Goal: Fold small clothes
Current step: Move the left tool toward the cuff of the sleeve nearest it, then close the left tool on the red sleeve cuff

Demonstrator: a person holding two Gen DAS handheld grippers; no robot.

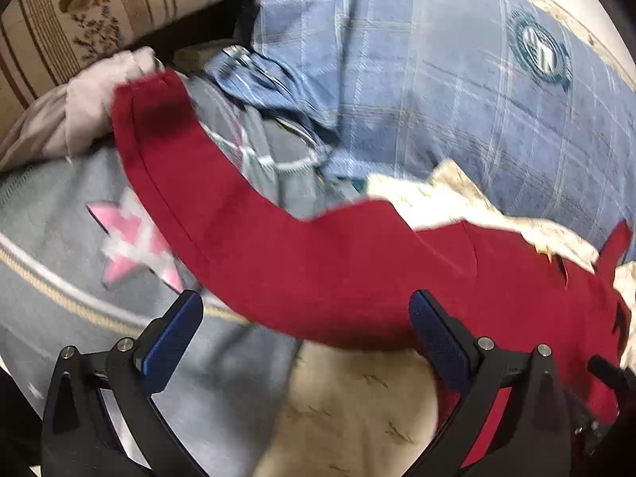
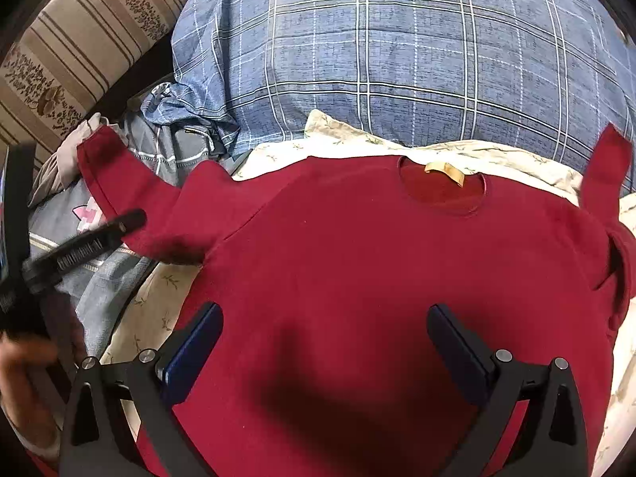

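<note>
My right gripper (image 2: pixel 324 342) hangs released, jaws spread, over the body of the red sweatshirt (image 2: pixel 357 278), which lies flat on a cream leaf-print sheet (image 2: pixel 159 306). My left gripper (image 1: pixel 306 338) is also released, above the left sleeve (image 1: pixel 190 183). Beyond sits a blue plaid pillow (image 2: pixel 397 71).

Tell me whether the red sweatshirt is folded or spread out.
Spread out, not folded: the red sweatshirt lies flat, neckline and tag showing, both sleeves extended sideways.
</note>
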